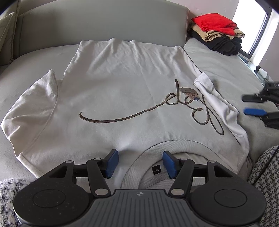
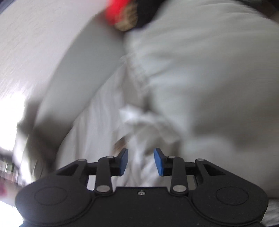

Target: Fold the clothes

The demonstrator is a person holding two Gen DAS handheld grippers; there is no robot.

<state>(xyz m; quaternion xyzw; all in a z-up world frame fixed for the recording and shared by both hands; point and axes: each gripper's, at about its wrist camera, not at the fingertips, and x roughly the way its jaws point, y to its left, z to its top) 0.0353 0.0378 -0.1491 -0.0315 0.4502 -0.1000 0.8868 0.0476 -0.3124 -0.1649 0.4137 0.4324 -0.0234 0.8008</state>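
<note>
Left wrist view: a pale grey T-shirt (image 1: 122, 90) lies spread face-up on a grey sofa seat (image 1: 226, 69), its ribbed collar (image 1: 137, 164) nearest the camera and a brown script embroidery (image 1: 157, 108) across the chest. The sleeve on the picture's right (image 1: 221, 108) is already turned in over the body; the one on the left (image 1: 29, 108) is still spread out. The left gripper (image 1: 138, 163) hovers at the collar with its jaws apart, holding nothing. The right gripper (image 1: 251, 104) shows at the right edge, just beside the folded sleeve, jaws parted and empty. The shirt looks like light, limp knit that will sag and crease; I would pinch it at a seam, the shoulder or sleeve hem, rather than in mid-panel. A stack of folded clothes (image 1: 218, 33), red on top, sits well apart in the far corner, and small bottles (image 1: 261, 72) stand on the sill; neither blocks the fold.

Right wrist view: heavily blurred. The right gripper (image 2: 140, 161) has its blue pads separated, nothing between them, above white cloth of the T-shirt (image 2: 139, 122). The stack of folded clothes (image 2: 122, 15) smears across the top.
</note>
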